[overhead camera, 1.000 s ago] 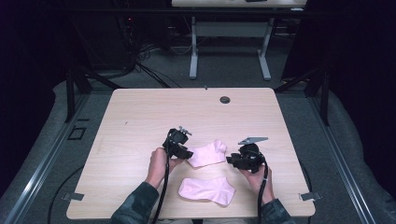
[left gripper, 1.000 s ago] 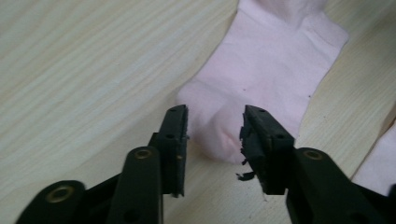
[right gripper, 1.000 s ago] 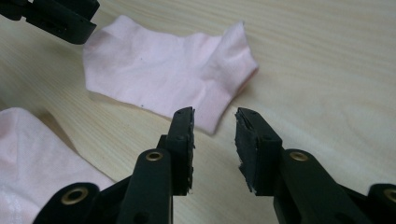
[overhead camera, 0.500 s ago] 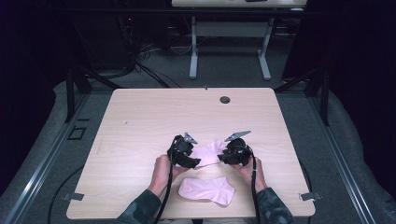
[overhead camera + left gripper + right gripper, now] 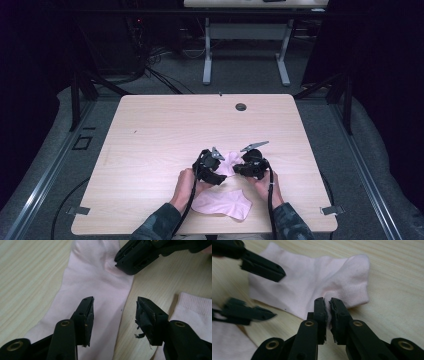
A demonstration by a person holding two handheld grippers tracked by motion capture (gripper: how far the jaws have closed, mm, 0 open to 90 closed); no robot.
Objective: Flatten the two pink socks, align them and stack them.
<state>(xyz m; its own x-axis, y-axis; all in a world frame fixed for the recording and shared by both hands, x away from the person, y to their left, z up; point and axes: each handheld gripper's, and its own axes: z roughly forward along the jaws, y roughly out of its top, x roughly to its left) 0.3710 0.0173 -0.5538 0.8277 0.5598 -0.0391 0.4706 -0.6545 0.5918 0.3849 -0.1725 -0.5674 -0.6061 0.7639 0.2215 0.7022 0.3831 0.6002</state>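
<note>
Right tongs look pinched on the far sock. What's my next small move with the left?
Probably close the left tongs: they stand open over the sock's edge, while the right tongs are shut on its other end.

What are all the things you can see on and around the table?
Pale pink fabric ankle sock between the grippers: one, pink, near middle of the table, right gripper's jaws pinching its edge.
Second pale pink fabric sock: one, pink, flat at the table's near edge.
Light wooden rectangular table: one, beige, centre.
Small round dark cable hole: one, dark, far side of the tabletop.
White-legged second table: one, behind, on grey floor.
Left gripper: one, black, jaws apart over the first sock.
Right gripper: one, black, jaws shut on the sock.
Person's hands: two, holding the grippers, dark patterned sleeves.
</note>
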